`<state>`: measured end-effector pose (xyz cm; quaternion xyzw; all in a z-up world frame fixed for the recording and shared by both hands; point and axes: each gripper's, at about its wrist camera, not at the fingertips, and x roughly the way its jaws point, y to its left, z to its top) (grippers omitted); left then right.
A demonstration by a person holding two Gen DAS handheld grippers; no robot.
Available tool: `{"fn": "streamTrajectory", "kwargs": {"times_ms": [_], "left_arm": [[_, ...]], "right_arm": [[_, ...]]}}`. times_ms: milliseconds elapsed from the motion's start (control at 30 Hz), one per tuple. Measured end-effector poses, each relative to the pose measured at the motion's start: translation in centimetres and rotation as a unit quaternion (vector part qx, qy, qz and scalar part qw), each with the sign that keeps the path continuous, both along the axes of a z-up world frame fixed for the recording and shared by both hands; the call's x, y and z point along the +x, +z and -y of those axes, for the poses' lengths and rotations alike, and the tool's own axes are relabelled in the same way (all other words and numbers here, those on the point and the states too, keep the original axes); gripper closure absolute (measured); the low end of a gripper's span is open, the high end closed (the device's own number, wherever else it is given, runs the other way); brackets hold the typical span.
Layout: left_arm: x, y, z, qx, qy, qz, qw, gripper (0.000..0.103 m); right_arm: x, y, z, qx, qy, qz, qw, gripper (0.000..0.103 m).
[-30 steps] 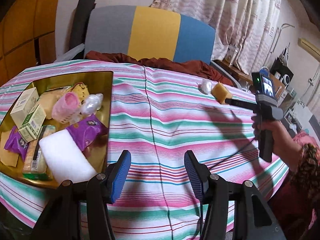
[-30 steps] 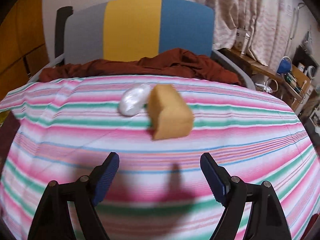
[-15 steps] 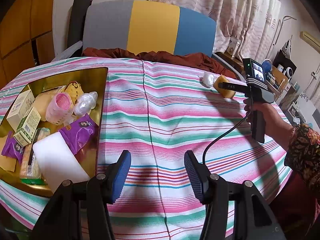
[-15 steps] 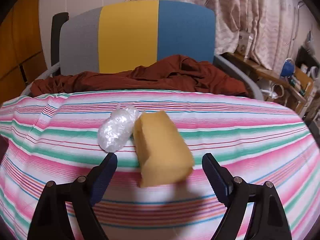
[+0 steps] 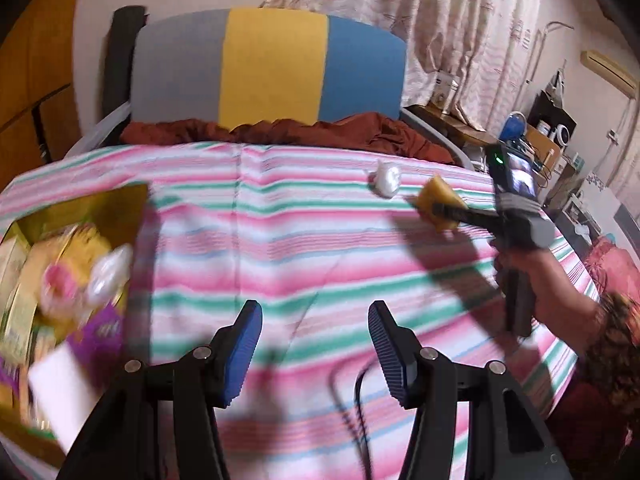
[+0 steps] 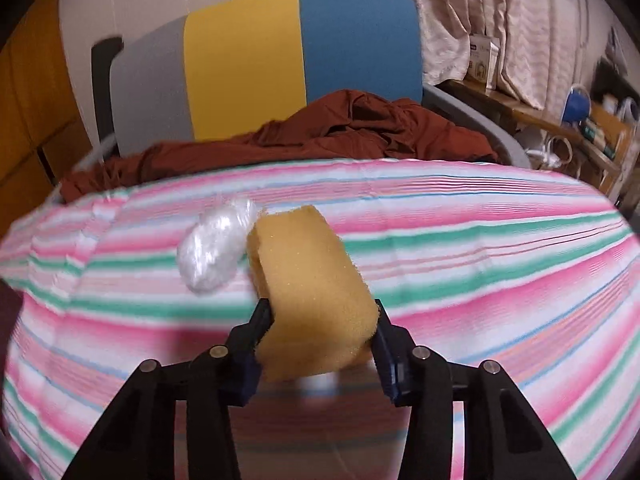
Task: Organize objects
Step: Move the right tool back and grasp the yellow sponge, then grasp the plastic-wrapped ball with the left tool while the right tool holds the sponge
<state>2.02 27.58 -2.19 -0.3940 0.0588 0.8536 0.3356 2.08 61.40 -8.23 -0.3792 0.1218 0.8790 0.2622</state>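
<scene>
My right gripper (image 6: 320,320) is shut on a yellow sponge (image 6: 312,288), its jaws pressing the sponge's two sides. A white crumpled plastic bag (image 6: 218,248) lies on the striped cloth just left of the sponge. In the left wrist view the sponge (image 5: 438,204) and the bag (image 5: 386,182) show at the far right of the table, with the right gripper (image 5: 444,210) on the sponge. My left gripper (image 5: 314,340) is open and empty above the cloth. A gold tray (image 5: 136,208) at the left holds several small items.
The table has a pink, green and white striped cloth (image 5: 300,240). A chair (image 5: 272,76) with grey, yellow and blue panels and a rust-brown cloth (image 6: 320,128) stands behind it. Shelves with clutter (image 5: 552,140) stand at the right.
My right gripper has moved forward and closed on the yellow sponge. The left gripper has shifted right, so the tray sits further left in its view.
</scene>
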Motion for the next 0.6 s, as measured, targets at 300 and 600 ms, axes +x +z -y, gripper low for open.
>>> {"fn": "streamTrajectory", "kwargs": {"times_ms": [300,600], "left_arm": [[-4.3,-1.9,-10.0,-0.030,-0.037,0.016,0.9987,0.046],[-9.4,-5.1,-19.7,-0.069,-0.041,0.047,0.9957,0.044]], "right_arm": [[7.8,0.8,0.1,-0.035,-0.051,0.050,0.997,0.056],[8.5,0.4,-1.5,-0.084,-0.048,0.047,0.994,0.056]]}}
